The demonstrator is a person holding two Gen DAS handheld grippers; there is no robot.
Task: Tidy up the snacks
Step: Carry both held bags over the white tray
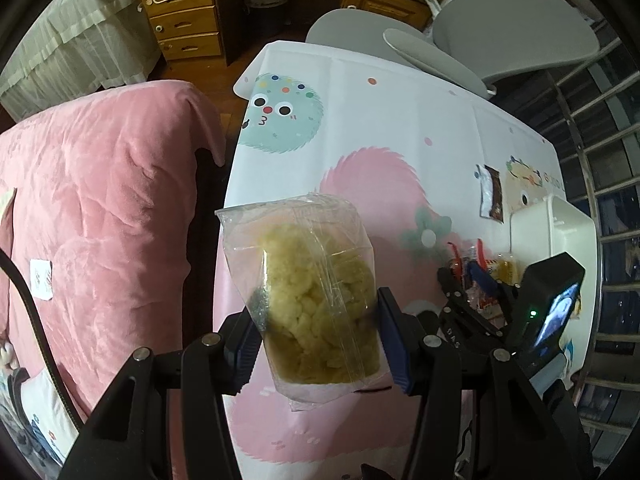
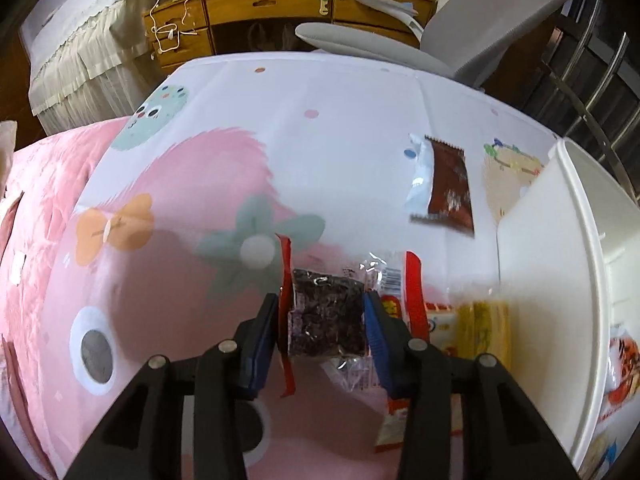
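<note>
My left gripper [image 1: 316, 342] and right gripper [image 2: 320, 340] match: black angular linkage arms with round silver rivets, and ribbed blue pads [image 2: 376, 336] lining each finger's inner face.

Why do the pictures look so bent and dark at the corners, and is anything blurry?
Both wrist views are fisheye: straight edges bow and the corners go black. In the left view the clear bag of yellow puffs is sharp, with glare on its plastic. In the right view the brown packet is smeared by blur.

Glossy clear plastic bag [image 1: 316, 292] is crinkling between the left gripper [image 1: 316, 344]'s matt pads; beside it, plush pink blanket [image 1: 100, 200] is lying soft.
</note>
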